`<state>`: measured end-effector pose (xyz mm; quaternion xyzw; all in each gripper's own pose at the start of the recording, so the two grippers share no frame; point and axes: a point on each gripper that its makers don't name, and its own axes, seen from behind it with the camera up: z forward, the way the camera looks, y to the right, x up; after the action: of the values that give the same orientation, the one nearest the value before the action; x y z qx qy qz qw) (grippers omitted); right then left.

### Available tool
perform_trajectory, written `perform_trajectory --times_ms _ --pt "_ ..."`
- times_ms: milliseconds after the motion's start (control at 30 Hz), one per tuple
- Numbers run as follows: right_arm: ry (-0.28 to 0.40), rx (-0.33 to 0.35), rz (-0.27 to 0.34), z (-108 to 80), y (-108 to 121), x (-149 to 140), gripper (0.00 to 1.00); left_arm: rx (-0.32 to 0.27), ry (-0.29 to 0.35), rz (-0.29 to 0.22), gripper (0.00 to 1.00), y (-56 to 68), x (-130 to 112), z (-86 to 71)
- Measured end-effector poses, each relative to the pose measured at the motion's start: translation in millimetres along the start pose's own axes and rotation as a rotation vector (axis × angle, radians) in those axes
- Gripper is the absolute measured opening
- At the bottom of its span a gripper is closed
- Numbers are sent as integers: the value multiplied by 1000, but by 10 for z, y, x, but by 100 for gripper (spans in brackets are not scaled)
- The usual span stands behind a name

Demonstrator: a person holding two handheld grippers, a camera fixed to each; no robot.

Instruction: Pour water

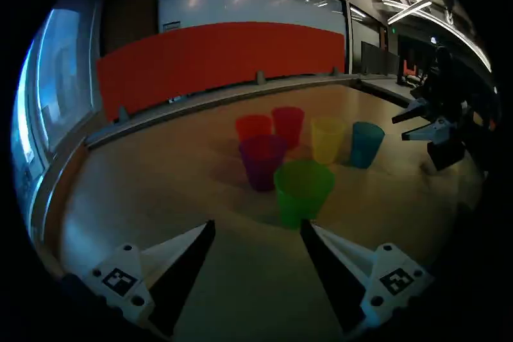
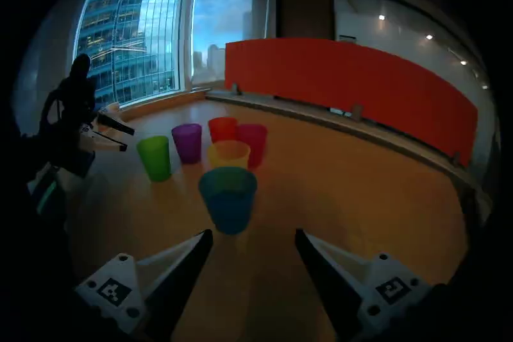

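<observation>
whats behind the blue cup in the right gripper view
The yellow cup stands just behind the blue cup, with the red cup and pink cup farther back. The blue cup hides the yellow one's base.

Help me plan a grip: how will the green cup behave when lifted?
The green cup looks like thin translucent plastic, so probably light and slightly squeezable. Its narrower base suggests a push near the rim could tip it.
</observation>
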<state>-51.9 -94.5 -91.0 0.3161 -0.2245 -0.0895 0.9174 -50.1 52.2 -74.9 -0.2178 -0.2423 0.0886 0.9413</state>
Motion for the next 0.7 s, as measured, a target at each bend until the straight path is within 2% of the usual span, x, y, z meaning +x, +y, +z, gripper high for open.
perform_trajectory --times_ms 200,400,567,700 --pt "47 -61 24 -107 97 115 99 63 89 -28 99 -146 218 -67" --pt "103 -149 53 -209 288 251 100 147 200 -65 99 -337 516 -155" --pt "173 -231 76 -323 474 409 99 221 289 -102 99 -519 718 -271" --pt "251 -317 116 -418 686 583 99 264 343 -106 99 -581 845 -340"
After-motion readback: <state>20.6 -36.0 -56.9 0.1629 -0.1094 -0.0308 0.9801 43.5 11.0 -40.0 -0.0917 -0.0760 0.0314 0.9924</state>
